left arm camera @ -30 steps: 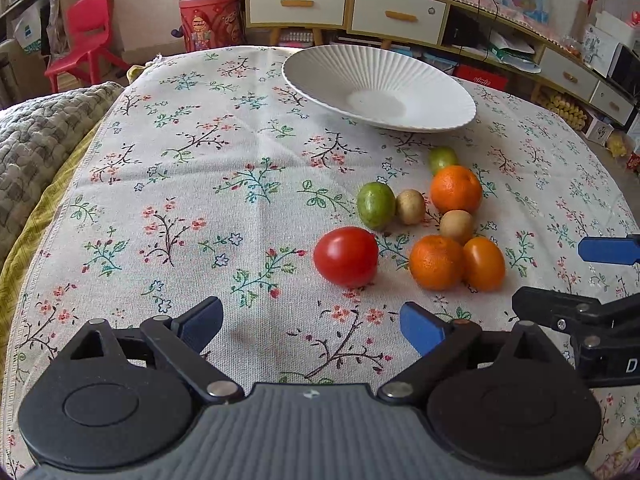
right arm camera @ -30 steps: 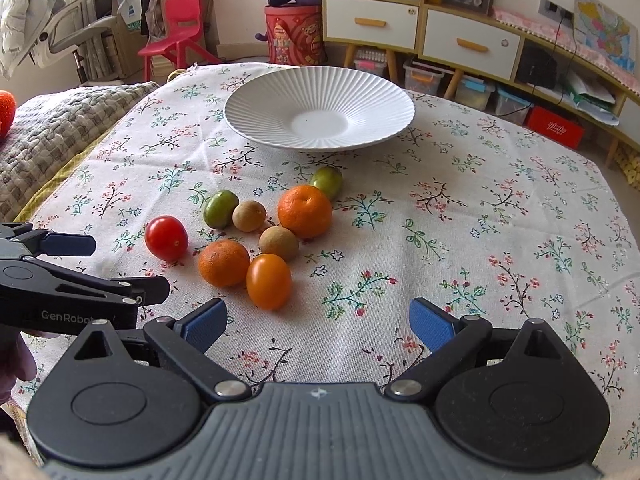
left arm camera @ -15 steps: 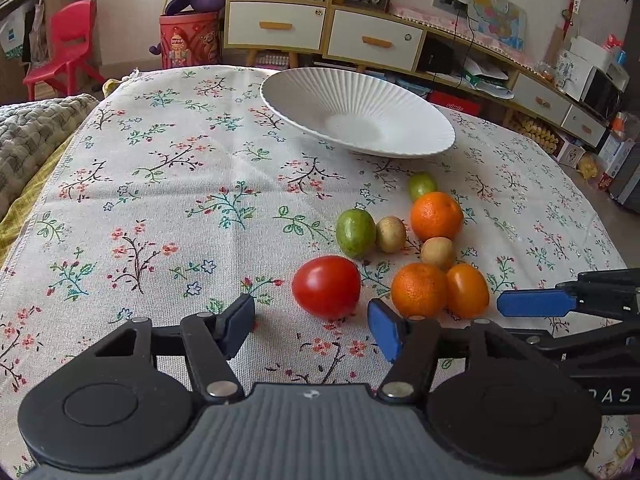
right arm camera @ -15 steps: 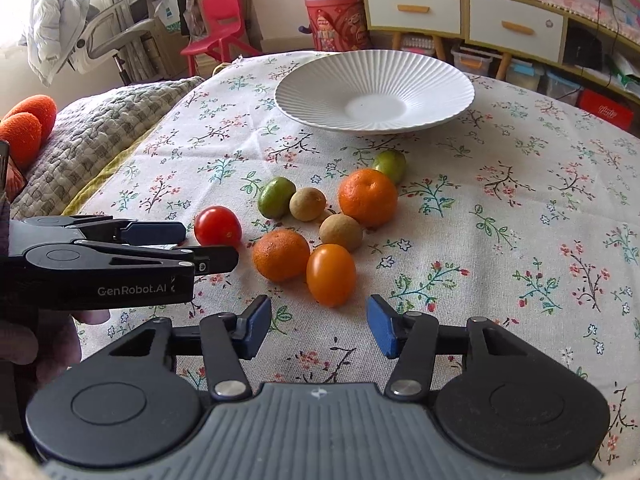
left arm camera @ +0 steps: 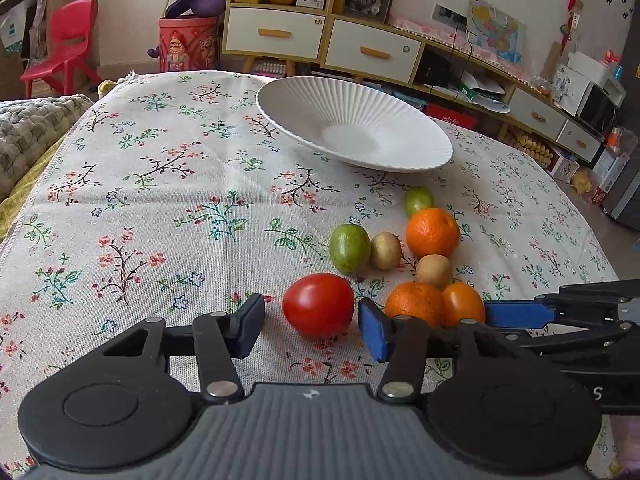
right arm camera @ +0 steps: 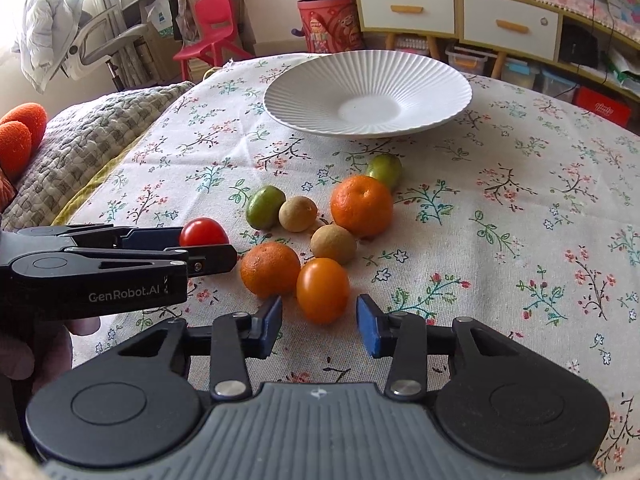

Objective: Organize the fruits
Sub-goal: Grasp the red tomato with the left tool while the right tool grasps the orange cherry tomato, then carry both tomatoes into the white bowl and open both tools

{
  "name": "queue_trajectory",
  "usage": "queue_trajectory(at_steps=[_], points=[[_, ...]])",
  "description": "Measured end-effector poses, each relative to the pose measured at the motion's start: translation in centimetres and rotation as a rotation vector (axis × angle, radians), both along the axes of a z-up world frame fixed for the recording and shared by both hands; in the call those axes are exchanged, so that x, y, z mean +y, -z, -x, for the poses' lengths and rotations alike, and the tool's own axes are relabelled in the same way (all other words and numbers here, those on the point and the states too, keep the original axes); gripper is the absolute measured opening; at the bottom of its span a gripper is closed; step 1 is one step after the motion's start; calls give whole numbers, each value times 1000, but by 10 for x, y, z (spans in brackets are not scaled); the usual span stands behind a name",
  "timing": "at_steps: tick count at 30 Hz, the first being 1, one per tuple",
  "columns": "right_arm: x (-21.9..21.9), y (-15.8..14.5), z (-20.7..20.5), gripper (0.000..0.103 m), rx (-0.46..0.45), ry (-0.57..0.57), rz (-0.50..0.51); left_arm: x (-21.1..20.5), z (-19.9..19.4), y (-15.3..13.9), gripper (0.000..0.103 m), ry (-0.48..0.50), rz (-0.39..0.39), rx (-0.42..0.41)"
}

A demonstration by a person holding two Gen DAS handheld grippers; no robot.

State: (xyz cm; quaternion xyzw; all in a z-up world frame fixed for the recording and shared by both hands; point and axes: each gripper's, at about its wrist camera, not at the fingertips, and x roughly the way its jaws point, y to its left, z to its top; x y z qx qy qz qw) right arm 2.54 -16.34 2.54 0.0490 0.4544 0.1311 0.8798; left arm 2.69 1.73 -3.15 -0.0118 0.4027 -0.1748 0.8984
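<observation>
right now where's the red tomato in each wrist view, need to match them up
Left wrist: red tomato low centre, between the left gripper fingers, whose jaws are closing.
Right wrist: red tomato at left, partly hidden behind the left gripper.
Shared landmark: the white ribbed plate beyond the fruit.

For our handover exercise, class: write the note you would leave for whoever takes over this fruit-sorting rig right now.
Left claw: jaws closing around the red tomato, pads not yet touching it.
Right claw: jaws closing around the orange tomato, pads not yet touching it.
Other fruit, all on the floral tablecloth: two mandarins, two green fruits, two small brown fruits.
White plate beyond them, holding nothing.
Done: nothing moved to the plate.
Left: probably finish both grips, carry fruit to the plate, then the remaining six.
</observation>
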Motion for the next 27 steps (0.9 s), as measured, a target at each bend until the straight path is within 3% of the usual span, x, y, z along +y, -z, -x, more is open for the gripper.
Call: queue_trajectory(at_steps=[6, 14, 27], points=[[-1, 1, -3, 29, 1, 5, -5, -1, 0, 0, 24, 8, -10, 0], [1, -3, -3, 25, 8, 1, 33, 0, 1, -2, 23, 4, -12, 11], [-13, -27, -19, 25, -49, 51, -15, -8, -14, -22, 23, -7, 0, 7]])
